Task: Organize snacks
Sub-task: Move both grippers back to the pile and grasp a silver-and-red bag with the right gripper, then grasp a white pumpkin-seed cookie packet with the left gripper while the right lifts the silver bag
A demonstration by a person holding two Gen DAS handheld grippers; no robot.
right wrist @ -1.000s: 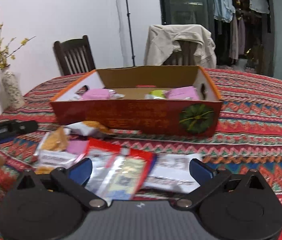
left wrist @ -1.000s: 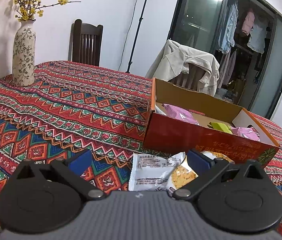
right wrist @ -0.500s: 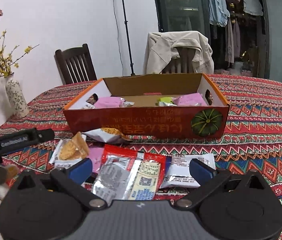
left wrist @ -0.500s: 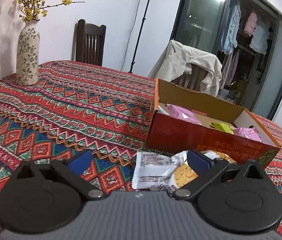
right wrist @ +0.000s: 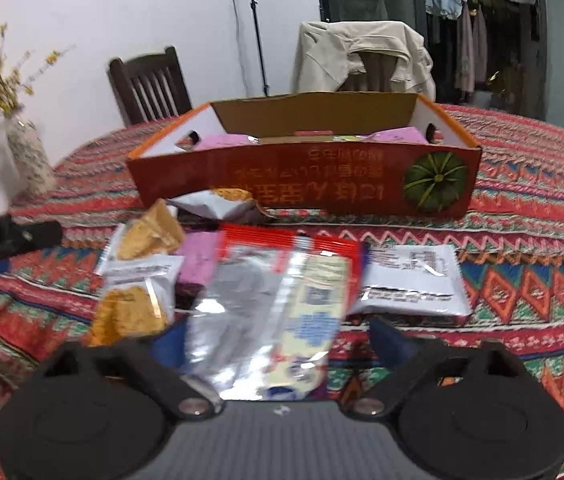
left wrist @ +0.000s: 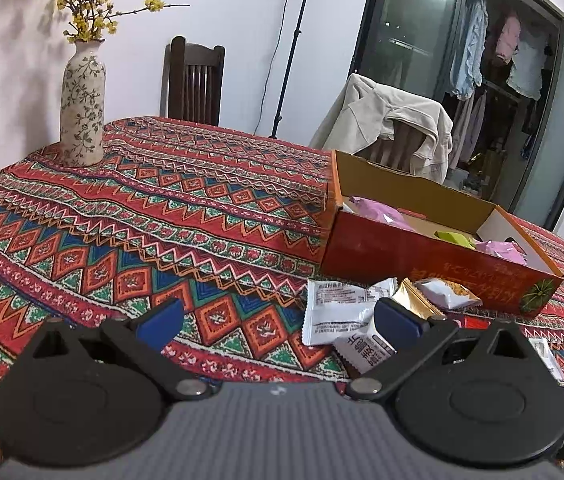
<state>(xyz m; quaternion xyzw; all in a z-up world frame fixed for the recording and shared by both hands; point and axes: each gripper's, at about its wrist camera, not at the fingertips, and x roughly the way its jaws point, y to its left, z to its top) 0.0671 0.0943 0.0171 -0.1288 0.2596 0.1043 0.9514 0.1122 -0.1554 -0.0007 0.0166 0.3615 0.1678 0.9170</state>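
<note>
Before the box (right wrist: 302, 184), closing right fingers (right wrist: 386, 340) straddle a foil packet (right wrist: 266, 312); left fingers (left wrist: 160, 316) apart.

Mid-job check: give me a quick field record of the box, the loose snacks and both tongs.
box: orange cardboard box, open top, pink and green packets inside
loose snacks: pile on the tablecloth in front of the box
left tongs: open, empty, white packet just ahead
right tongs: jaws have just been closing, red-and-silver packet between them, grip not confirmed
</note>
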